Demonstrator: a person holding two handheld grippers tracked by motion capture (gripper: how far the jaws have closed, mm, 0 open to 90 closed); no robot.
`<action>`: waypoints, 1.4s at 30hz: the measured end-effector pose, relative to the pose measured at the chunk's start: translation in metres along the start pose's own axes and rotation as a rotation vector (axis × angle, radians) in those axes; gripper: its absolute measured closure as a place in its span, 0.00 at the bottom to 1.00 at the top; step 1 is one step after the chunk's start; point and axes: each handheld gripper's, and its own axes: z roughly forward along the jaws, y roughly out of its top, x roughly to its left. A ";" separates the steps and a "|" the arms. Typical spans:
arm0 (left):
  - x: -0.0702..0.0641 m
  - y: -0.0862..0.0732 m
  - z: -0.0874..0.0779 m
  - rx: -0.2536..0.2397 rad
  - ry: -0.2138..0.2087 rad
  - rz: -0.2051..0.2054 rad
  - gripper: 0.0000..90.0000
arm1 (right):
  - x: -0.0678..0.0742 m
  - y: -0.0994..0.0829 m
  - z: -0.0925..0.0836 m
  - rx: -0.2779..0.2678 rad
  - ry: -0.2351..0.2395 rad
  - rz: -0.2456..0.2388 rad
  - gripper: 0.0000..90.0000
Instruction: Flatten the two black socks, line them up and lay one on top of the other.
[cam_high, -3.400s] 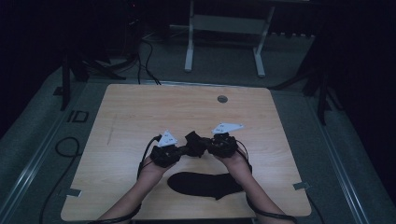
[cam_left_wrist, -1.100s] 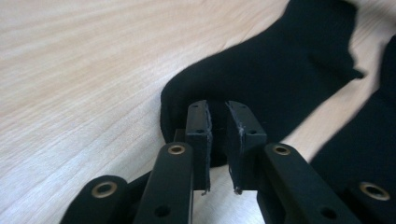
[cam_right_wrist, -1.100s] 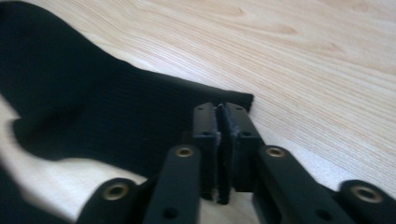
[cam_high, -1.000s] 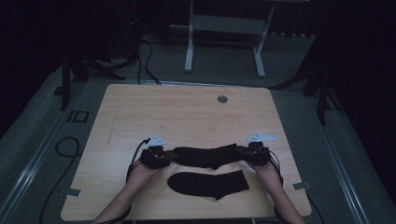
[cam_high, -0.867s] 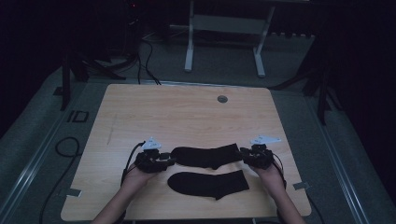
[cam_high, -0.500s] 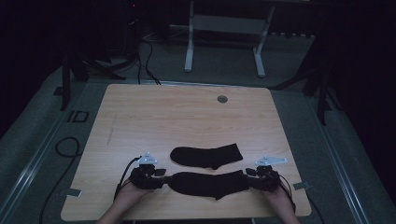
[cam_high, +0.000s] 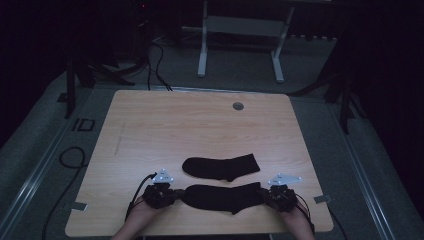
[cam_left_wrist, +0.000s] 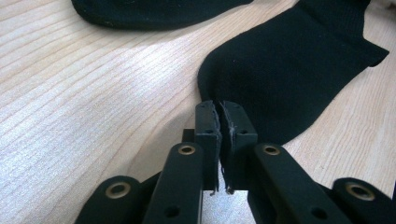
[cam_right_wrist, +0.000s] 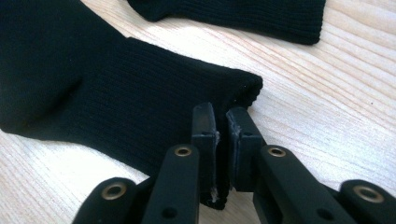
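Two black socks flat on the tabletop (cam_high: 150, 130), far sock (cam_high: 221, 166) lying free, near sock (cam_high: 220, 196) pinched at its toe by the closed left gripper (cam_left_wrist: 219, 109) and at its cuff by the closed right gripper (cam_right_wrist: 219, 114), near the front edge.

Dim room; grey carpet (cam_high: 45, 165) — white stand (cam_high: 240, 37)

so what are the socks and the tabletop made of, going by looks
The near sock and the far sock look like matte black knitted fabric: fine ribs run along the cuff, and the cloth lies limp and flat. The fibre is not certain. The tabletop shows pale wood grain with a soft sheen, so it is either wood or a wood-pattern laminate.
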 end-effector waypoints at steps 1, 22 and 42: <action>0.000 0.000 0.000 0.000 0.000 0.000 0.96 | 0.000 0.000 0.000 0.000 0.000 0.000 0.92; 0.022 0.068 -0.047 -0.143 0.023 0.001 0.98 | -0.017 0.075 -0.036 -0.168 0.026 -0.015 0.95; 0.063 0.074 0.011 -0.034 0.088 -0.074 0.98 | -0.059 0.079 0.035 -0.033 0.010 0.092 0.94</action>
